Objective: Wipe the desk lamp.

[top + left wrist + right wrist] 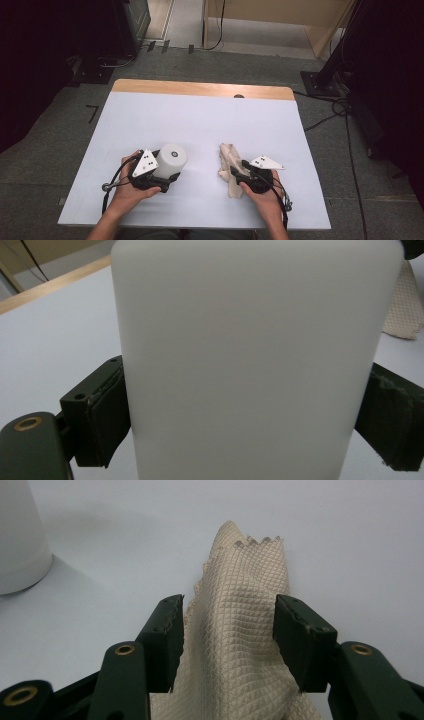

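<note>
From above, the left gripper (159, 176) clasps a white bottle (170, 160) standing on the counter (200, 125). Its own view shows both fingers (107, 415) pressing the bottle's sides. The right gripper's (227, 640) half-open fingers straddle a beige cloth (240, 630) lying on the counter.

High view: bench (200, 120) evenly and brightly lit from above, near washed out; surrounding floor dimmer, both upper corners lost in black. Short, soft shadows beside the white cylinder (170, 159) and the cloth (229, 165). Overall softness, low detail; slight bowing of straight lines toward the edges.

Left gripper view: cylinder (250, 360) very close, out of focus, smooth grey shading toward its lower half, no glare. Pads (107, 415) moderately sharp; background blurred.

Right gripper view: cloth (245, 630) weave crisp at mid-distance, softer toward the far end. Faint shadow to the left of the cylinder base (22, 545), possibly from overhead light. Pads (305, 635) dark, little surface detail.
</note>
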`<state>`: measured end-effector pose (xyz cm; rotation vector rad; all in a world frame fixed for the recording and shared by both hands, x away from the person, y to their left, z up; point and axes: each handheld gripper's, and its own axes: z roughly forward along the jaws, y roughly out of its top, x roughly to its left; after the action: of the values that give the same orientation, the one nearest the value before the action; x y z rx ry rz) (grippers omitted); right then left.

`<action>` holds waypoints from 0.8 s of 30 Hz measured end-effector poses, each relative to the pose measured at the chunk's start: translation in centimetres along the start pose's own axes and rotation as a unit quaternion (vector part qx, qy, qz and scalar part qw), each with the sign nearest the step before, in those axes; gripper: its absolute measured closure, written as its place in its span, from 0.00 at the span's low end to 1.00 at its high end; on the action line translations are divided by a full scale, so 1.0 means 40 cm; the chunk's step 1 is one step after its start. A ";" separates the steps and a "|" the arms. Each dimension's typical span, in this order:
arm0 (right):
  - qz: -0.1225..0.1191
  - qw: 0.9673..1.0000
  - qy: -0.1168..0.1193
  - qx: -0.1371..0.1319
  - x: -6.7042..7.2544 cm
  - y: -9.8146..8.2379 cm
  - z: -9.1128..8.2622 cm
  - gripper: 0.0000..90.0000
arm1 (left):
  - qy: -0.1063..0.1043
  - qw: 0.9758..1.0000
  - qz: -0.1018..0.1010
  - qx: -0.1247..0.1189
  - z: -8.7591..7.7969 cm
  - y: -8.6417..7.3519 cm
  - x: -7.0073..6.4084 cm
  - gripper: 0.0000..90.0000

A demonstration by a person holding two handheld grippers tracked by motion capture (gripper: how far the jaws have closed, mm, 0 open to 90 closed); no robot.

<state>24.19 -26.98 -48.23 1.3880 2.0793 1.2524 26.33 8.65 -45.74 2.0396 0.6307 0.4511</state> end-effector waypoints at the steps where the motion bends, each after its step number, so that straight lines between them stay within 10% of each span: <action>1: 0.000 1.000 -0.001 0.000 0.000 0.000 -0.001 0.52 | 0.000 1.000 0.000 0.002 -0.002 0.000 0.001 0.09; 9: -0.004 1.000 -0.004 -0.001 -0.003 0.000 -0.001 0.52 | -0.017 0.999 -0.031 0.002 -0.026 -0.002 0.024 0.10; 16: -0.003 1.000 0.001 -0.005 -0.006 0.000 -0.003 0.49 | -0.046 0.998 0.006 0.041 -0.085 -0.001 0.037 0.10; 24: -0.038 0.999 -0.014 0.023 0.022 -0.004 0.027 0.31 | -0.059 0.997 0.013 0.040 -0.054 -0.002 0.014 0.09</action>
<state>24.43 -25.73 -48.78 1.3253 2.1326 1.1559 25.58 10.46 -44.67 2.1357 0.5599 0.3231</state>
